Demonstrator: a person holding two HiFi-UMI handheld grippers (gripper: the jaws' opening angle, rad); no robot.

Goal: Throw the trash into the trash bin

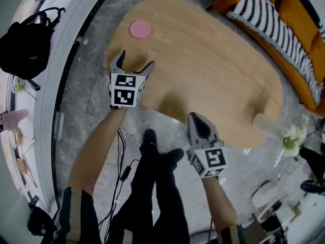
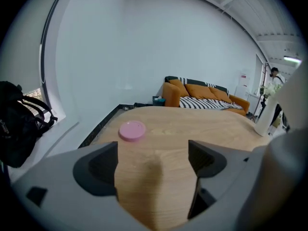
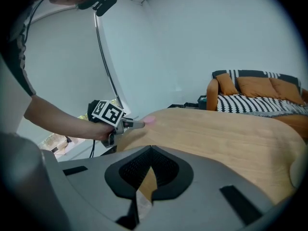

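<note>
A flat pink round disc [image 1: 139, 28] lies on the far left of the oval wooden table [image 1: 203, 60]. My left gripper [image 1: 135, 60] hovers over the table's near left edge, short of the disc, jaws wide open with nothing between them. In the left gripper view the disc [image 2: 132, 130] sits ahead and slightly left of the open gripper [image 2: 154, 160]. My right gripper [image 1: 196, 117] is at the table's near edge, jaws shut on nothing. The right gripper view shows its closed gripper [image 3: 150, 151], with the left gripper [image 3: 136, 124] and the disc [image 3: 148, 120] beyond.
An orange sofa [image 1: 294, 14] with a striped blanket [image 1: 269, 19] stands beyond the table's right side. A white vase [image 1: 266, 125] with flowers sits at the table's right end. A black backpack [image 1: 25, 39] rests on the left ledge. Cables [image 1: 122, 156] trail on the floor.
</note>
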